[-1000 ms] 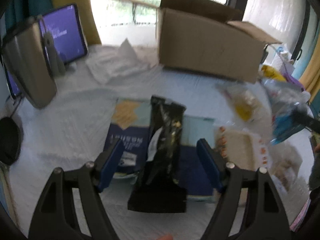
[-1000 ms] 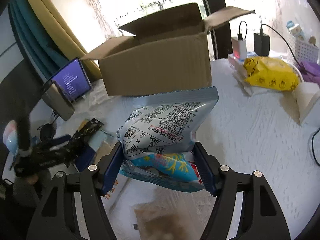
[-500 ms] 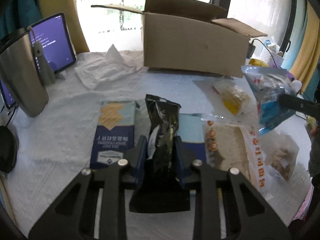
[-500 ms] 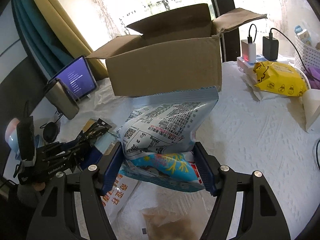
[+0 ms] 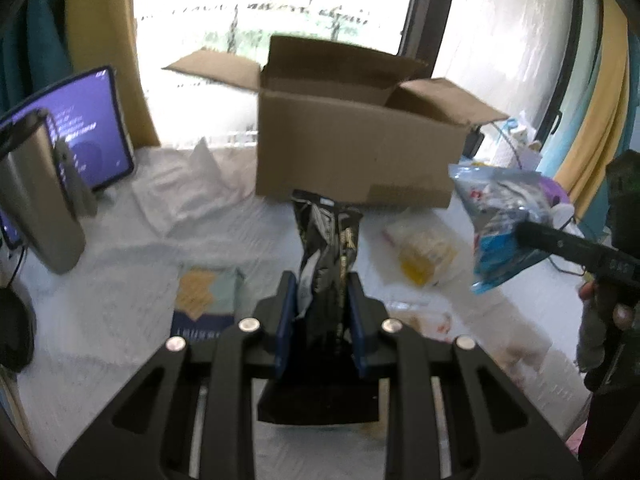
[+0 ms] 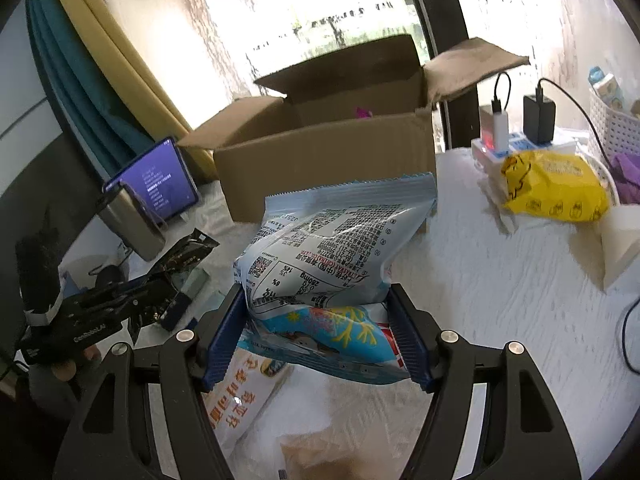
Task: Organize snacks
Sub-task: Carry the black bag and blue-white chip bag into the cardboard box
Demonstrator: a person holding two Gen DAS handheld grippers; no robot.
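The left claw is closed on a black snack packet, its blue pads pinching the lower part while the top of the packet stands up in front of the open cardboard box; the packet is lifted clear of the counter. The right claw grips a light-blue snack bag across its lower end, printed back facing the camera, also held in the air short of the box. Below the left claw a navy and pale-green snack box lies flat on the white cloth, and a clear packet with yellow contents lies just to its right. Under the right claw lies a white packet with orange lettering. The cardboard box stands at the back of the counter with its flaps open. To the left stand a metal tumbler and a lit tablet. On the right side rest a yellow pack and chargers.
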